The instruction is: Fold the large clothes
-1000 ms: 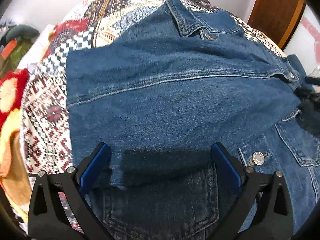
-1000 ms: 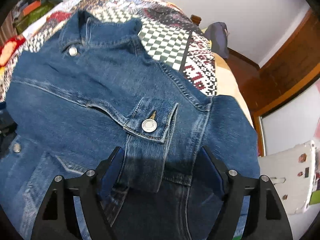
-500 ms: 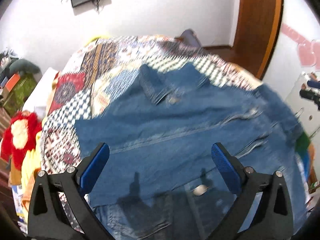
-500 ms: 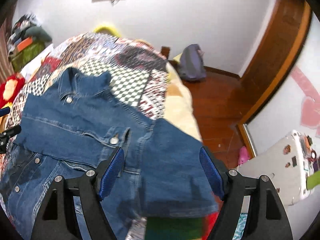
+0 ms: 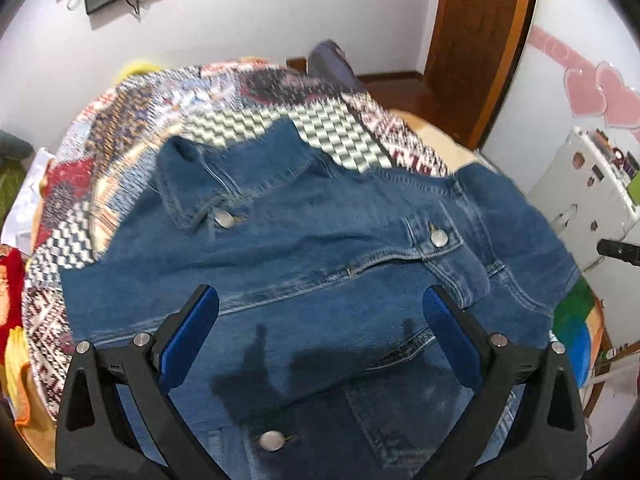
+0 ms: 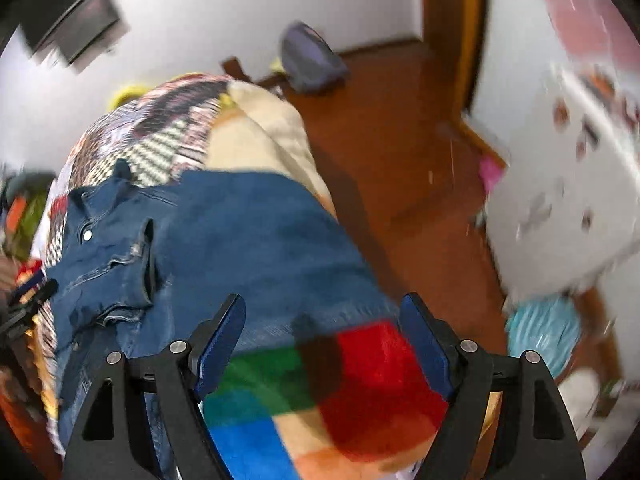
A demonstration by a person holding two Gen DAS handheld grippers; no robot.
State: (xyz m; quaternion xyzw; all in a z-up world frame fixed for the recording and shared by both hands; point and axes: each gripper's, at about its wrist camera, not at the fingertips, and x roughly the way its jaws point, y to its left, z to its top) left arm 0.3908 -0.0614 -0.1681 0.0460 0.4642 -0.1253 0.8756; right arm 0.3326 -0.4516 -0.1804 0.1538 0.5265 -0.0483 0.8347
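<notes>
- Two grippers show, each with its blue-padded fingers spread wide and nothing held between them.
- The left gripper [image 5: 320, 320] hangs above the denim jacket [image 5: 304, 264], clear of the cloth, casting a dark shadow on the denim just below its fingers.
- The right gripper [image 6: 322, 328] sits over the near corner of the bed, above a blanket of red, green, blue and orange blocks [image 6: 352, 392]; its view is blurred.
- The jacket lies front up on the patchwork quilt [image 5: 168, 120], collar [image 5: 192, 188] toward the far wall, metal buttons showing, one side folded across the front.
- In the right wrist view the jacket [image 6: 224, 240] reaches the bed's right edge, partly over the colour-block blanket.
- Beyond the bed lie a wooden floor [image 6: 400, 168], a dark bag [image 6: 308, 60] by the wall, and a white cabinet [image 5: 584, 200] dotted with stickers.
</notes>
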